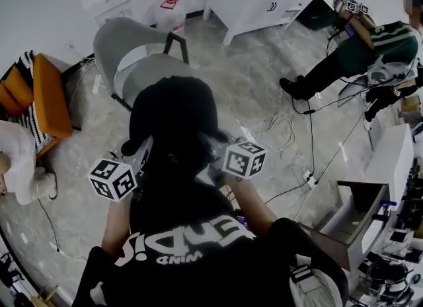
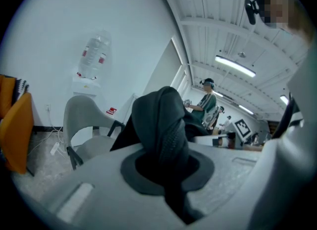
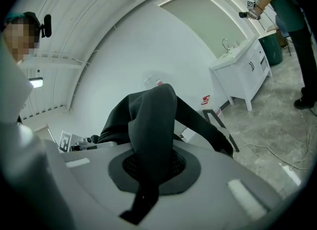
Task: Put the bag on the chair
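**Bag carried in both grips, not yet on the chair**

We have the left hand-held gripper (image 2: 166, 172) and the right hand-held gripper (image 3: 151, 169) each clamped on a fold of the black bag (image 1: 173, 124). The bag hangs between them at the near edge of the grey chair (image 1: 125, 45). We pinch only thin fabric, so it may slip free. Released too close to that near edge, the bag could slide to the floor.
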`<state>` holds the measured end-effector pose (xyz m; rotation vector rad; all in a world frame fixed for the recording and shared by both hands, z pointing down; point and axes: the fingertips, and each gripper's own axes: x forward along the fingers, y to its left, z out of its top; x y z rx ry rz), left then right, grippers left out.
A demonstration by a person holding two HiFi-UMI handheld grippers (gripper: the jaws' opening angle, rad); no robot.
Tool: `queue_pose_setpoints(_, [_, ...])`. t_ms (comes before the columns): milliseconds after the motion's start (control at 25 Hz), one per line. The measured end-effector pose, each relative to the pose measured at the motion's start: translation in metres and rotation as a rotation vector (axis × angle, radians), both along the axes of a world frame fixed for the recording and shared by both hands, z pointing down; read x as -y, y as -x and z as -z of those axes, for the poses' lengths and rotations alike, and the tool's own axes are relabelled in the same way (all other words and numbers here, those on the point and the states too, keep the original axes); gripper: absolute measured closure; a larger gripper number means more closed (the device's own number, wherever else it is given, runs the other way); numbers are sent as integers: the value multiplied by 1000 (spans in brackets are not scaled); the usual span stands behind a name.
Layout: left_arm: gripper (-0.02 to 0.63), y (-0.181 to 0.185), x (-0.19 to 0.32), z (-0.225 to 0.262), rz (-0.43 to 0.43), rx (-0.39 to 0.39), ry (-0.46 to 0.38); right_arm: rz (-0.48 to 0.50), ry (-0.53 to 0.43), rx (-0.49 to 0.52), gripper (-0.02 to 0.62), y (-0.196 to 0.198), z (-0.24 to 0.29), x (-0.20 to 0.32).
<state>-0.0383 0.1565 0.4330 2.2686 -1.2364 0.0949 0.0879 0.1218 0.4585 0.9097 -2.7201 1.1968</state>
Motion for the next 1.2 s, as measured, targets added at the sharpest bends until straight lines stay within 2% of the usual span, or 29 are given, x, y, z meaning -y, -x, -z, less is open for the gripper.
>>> queue_pose_setpoints(280, [584,5,44,2,7,8,0,-16,15,21,584,7,0,44])
queue_pose_setpoints(600, [583,17,103,-3,-21,-8,20,-39,35,16,584,20,-4,98])
queue_pose_setpoints(1200, [583,61,247,2,-134,-13,43,-144,49,26,584,61,1,229])
